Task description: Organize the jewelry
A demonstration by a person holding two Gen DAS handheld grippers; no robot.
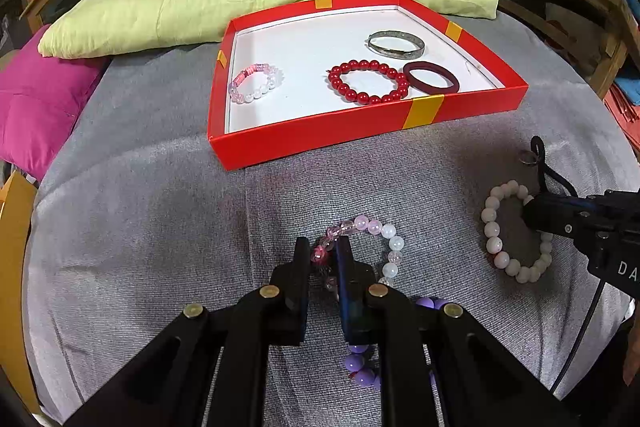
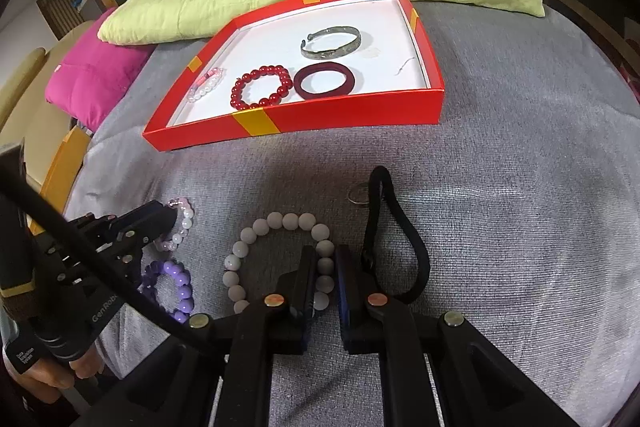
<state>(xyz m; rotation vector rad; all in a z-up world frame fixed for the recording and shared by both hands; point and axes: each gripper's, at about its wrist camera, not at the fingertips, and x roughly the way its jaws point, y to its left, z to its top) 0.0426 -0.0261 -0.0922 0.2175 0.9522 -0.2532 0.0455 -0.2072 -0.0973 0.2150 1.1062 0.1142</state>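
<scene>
The pink-and-clear bead bracelet (image 1: 370, 247) is being pinched at its near-left arc by the left hand-held gripper (image 1: 323, 259), while the white bead bracelet (image 2: 280, 259) is being clamped at its right arc by the right hand-held gripper (image 2: 325, 267) (both apparently for transfer). Both are lying flat on the grey cloth (image 2: 520, 207), loops facing upward, without a clear long axis, near the red tray (image 1: 320, 137).

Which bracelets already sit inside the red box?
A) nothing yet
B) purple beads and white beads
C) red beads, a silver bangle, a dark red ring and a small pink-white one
C: the red box holds the red bead bracelet, silver bangle, dark red ring and small pink-white bracelet.
</scene>
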